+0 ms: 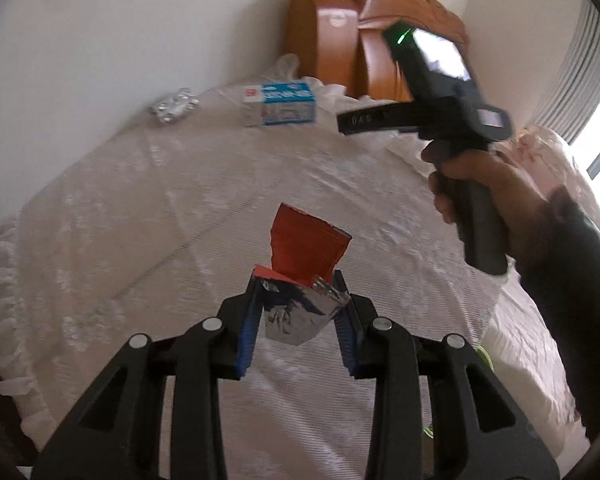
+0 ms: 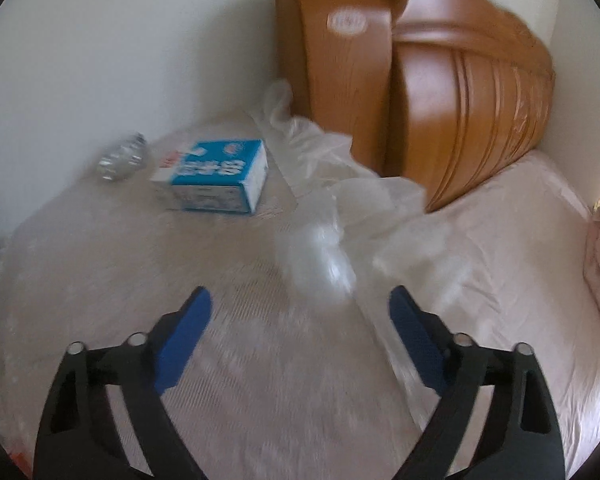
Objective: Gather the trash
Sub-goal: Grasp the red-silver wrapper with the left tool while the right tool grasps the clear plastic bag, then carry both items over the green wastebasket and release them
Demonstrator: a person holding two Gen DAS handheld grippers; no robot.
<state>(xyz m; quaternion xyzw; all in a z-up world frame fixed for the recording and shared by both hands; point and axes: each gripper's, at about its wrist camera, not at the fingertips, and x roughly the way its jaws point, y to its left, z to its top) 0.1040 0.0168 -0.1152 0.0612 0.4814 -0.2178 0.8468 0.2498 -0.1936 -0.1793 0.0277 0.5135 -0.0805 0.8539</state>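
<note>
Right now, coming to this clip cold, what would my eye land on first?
First, the torn red and silver foil wrapper pinched in the left gripper, lifted above the white lace bedspread. Next, the blue and white cardboard box near the wall beside crumpled silver foil. The right gripper hangs open before clear crinkled plastic.

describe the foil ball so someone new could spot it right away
Start at the wooden headboard, then follow the wall left across the bed. Past the blue and white box lies the foil ball, the only shiny, crumpled silver lump there.
</note>
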